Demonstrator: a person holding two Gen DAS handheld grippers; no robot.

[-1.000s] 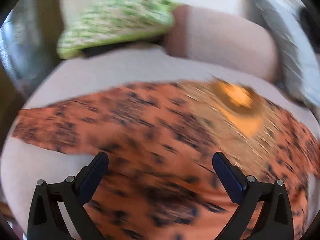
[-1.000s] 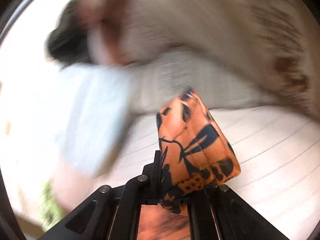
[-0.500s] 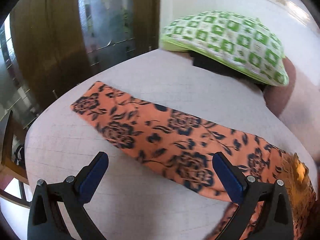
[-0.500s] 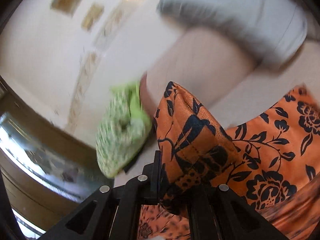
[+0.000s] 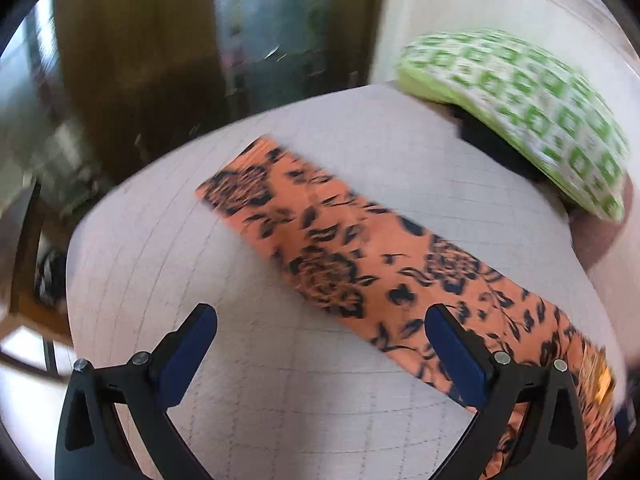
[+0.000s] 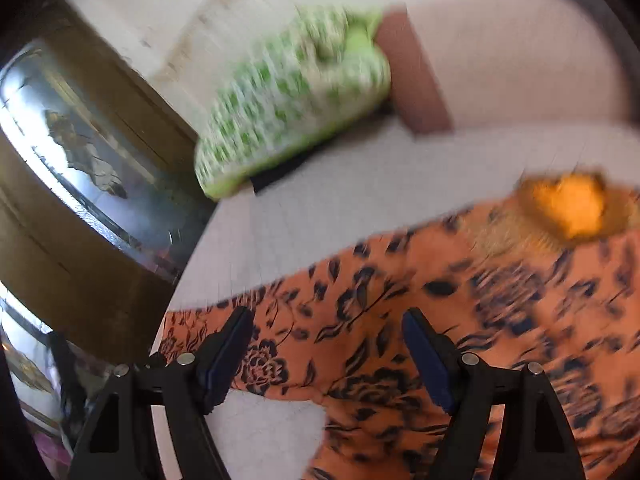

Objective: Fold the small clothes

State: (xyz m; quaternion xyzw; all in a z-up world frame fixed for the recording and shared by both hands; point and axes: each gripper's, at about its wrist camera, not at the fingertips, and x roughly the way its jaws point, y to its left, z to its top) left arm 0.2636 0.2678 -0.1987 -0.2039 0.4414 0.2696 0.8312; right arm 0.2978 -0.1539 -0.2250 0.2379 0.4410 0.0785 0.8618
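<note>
An orange garment with a black flower print (image 5: pixel 360 256) lies flat on the white bed sheet (image 5: pixel 248 392), one long sleeve stretched toward the far left corner. My left gripper (image 5: pixel 320 332) is open and empty, just above the sheet beside the sleeve. In the right wrist view the garment (image 6: pixel 460 320) fills the lower right, with its golden neckline (image 6: pixel 572 208) at the right. My right gripper (image 6: pixel 326 338) is open and empty above the sleeve.
A green and white checked pillow (image 5: pixel 532 116) lies at the bed's far right corner on something dark; it also shows in the right wrist view (image 6: pixel 292 100). A dark wooden cabinet with glass (image 5: pixel 160 60) stands past the bed's far edge.
My right gripper has let go of the garment fold and opened; the cloth now lies on the bed. My left gripper has swung slightly, staying open over the sleeve.
</note>
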